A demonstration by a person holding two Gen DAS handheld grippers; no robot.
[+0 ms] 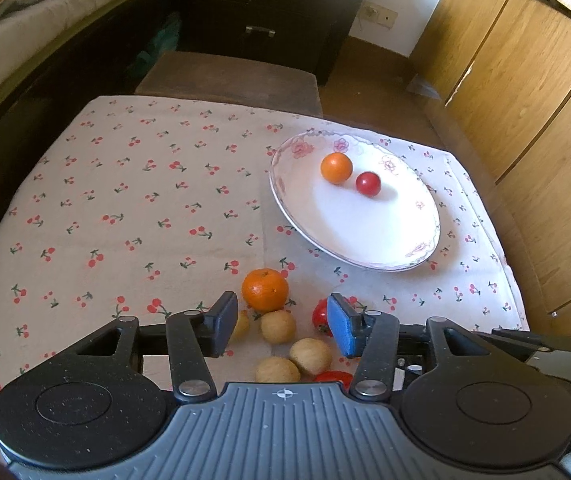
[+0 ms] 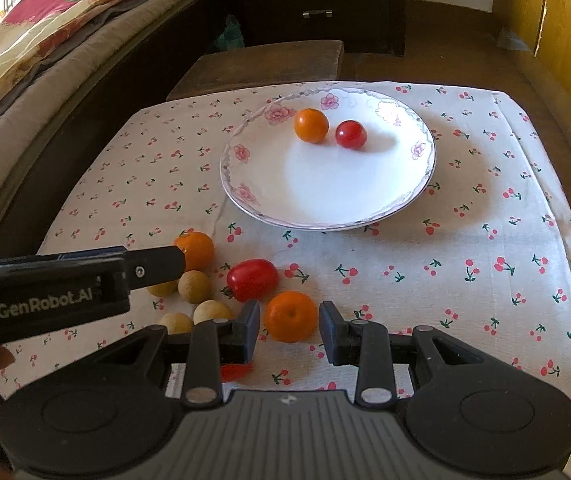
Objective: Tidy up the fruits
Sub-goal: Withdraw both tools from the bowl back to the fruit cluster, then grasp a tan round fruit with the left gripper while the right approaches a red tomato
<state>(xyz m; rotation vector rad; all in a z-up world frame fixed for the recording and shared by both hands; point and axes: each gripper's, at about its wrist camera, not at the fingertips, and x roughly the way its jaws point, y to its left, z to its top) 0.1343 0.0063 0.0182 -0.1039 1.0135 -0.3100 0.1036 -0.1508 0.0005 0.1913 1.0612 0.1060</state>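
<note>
A white flowered plate [image 1: 385, 240] [image 2: 285, 184] holds a small orange [image 1: 336, 167] [image 2: 311, 125] and a red tomato [image 1: 367, 183] [image 2: 350, 134]. On the cloth near me lie an orange [image 1: 265, 290] [image 2: 194, 250], several tan round fruits [image 1: 278, 326] [image 2: 194, 286], a red tomato [image 1: 320, 316] [image 2: 251, 279] and a second orange [image 2: 291, 316]. My left gripper [image 1: 281, 326] is open above the tan fruits. My right gripper [image 2: 290, 334] is open, its jaws on either side of the second orange without visibly touching it.
The table has a cherry-print cloth [image 1: 125, 208] [image 2: 485, 240]. A brown stool [image 1: 229, 76] stands behind it, then a dark drawer chest [image 1: 269, 12]. A bed [image 2: 45, 60] is at left, wooden cabinets [image 1: 525, 80] at right.
</note>
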